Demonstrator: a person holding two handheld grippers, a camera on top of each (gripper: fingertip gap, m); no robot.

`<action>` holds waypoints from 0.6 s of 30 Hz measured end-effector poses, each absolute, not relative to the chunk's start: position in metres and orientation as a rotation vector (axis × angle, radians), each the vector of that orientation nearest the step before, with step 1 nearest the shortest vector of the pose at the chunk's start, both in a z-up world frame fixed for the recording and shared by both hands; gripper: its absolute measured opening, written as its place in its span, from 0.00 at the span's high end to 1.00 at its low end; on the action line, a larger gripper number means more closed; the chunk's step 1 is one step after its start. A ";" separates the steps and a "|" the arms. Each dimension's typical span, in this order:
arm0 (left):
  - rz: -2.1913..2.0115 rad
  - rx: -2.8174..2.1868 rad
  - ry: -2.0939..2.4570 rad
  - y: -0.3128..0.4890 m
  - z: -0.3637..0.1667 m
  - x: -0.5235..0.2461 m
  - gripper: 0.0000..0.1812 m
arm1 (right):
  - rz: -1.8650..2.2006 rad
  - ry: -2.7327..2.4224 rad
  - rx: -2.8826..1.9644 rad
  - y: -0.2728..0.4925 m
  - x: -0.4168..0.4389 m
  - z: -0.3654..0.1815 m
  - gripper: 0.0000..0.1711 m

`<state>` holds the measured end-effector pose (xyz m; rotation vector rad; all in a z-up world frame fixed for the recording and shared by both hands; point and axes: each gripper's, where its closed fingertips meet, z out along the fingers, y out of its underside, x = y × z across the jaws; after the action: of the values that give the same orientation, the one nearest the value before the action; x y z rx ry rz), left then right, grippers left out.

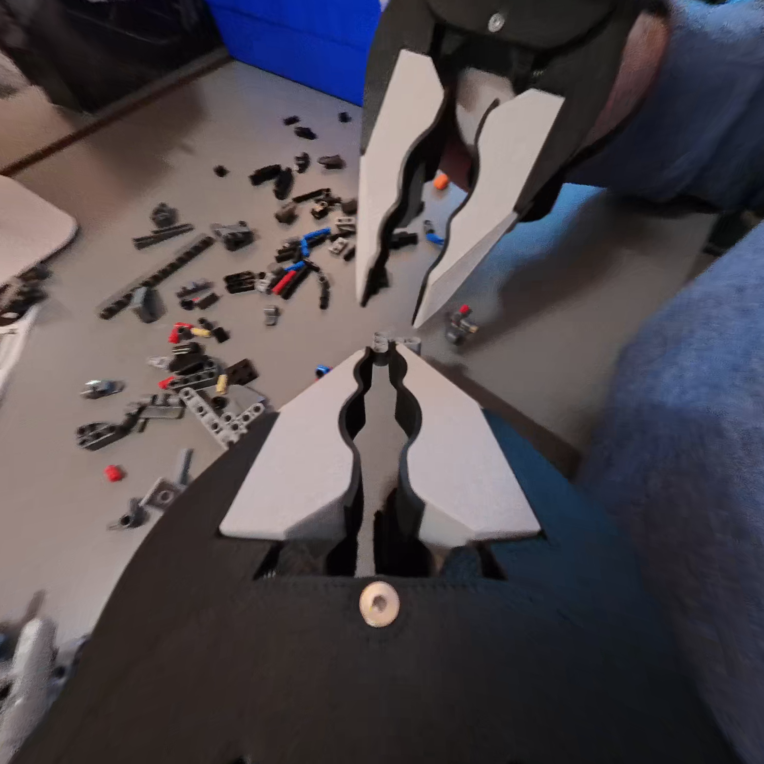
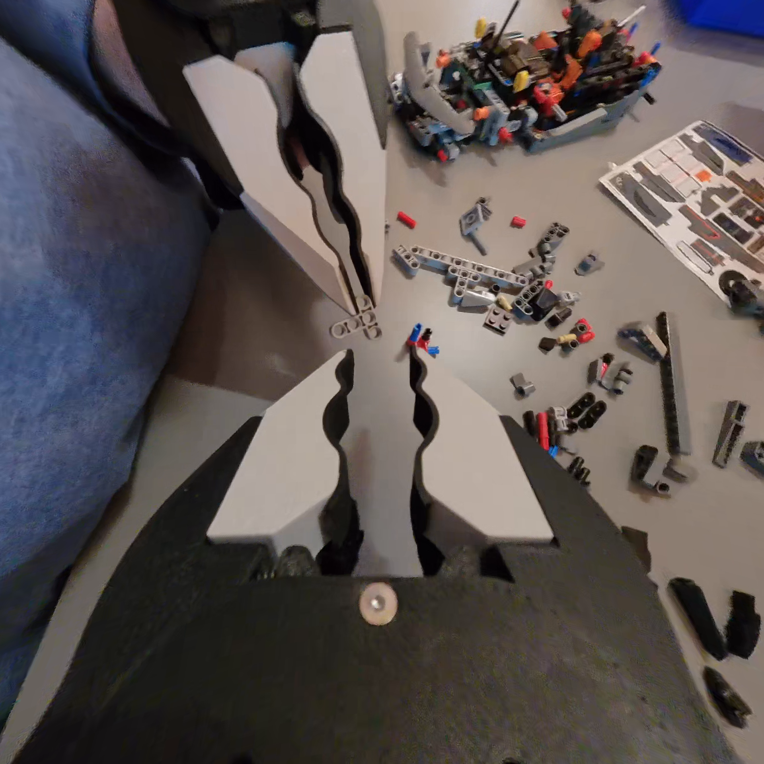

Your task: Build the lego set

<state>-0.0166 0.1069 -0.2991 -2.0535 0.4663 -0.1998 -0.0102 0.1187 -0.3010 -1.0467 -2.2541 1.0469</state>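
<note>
My left gripper [image 1: 384, 351] is shut on a small grey T-shaped beam with holes [image 1: 386, 341], pinching one arm of it at the fingertips. In the right wrist view the left gripper [image 2: 364, 302] comes in from above with the T-beam [image 2: 357, 324] low over the grey table. My right gripper [image 2: 380, 355] is open and empty, its tips just short of the beam; in the left wrist view it [image 1: 388, 314] points down from above. A small red, blue and black pin cluster [image 2: 422, 341] lies just right of the beam.
A partly built multicoloured model [image 2: 516, 82] stands at the back right, with a sticker sheet [image 2: 694, 206] beside it. Loose black, grey and red parts [image 1: 231, 289] are strewn over the table. A blue bin [image 1: 297, 41] stands behind. Blue-clothed limbs [image 2: 62, 289] border the near side.
</note>
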 end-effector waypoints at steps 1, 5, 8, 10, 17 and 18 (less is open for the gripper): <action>-0.153 -2.046 0.458 0.109 -0.297 -0.019 0.97 | 1.089 -2.246 -1.080 0.118 -0.009 -0.298 0.88; 0.023 -2.040 0.431 0.115 -0.292 -0.029 0.97 | 1.269 -2.212 -1.275 0.108 -0.009 -0.295 0.88; 0.059 -2.048 0.431 0.119 -0.292 -0.027 0.97 | 1.307 -2.155 -1.387 0.109 -0.015 -0.297 0.85; 0.066 -2.049 0.425 0.120 -0.292 -0.025 0.97 | 1.309 -2.143 -1.421 0.108 -0.017 -0.300 0.86; -0.015 -2.054 0.405 0.122 -0.294 -0.021 0.96 | 1.229 -2.128 -1.421 0.119 -0.019 -0.307 0.96; -0.039 -2.049 0.396 0.121 -0.294 -0.024 0.93 | 1.223 -2.125 -1.425 0.121 -0.019 -0.308 0.97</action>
<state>-0.0236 0.1211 -0.2941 -2.0493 0.3963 -0.0394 -0.0186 0.1214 -0.3079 -1.4253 -2.1250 1.2228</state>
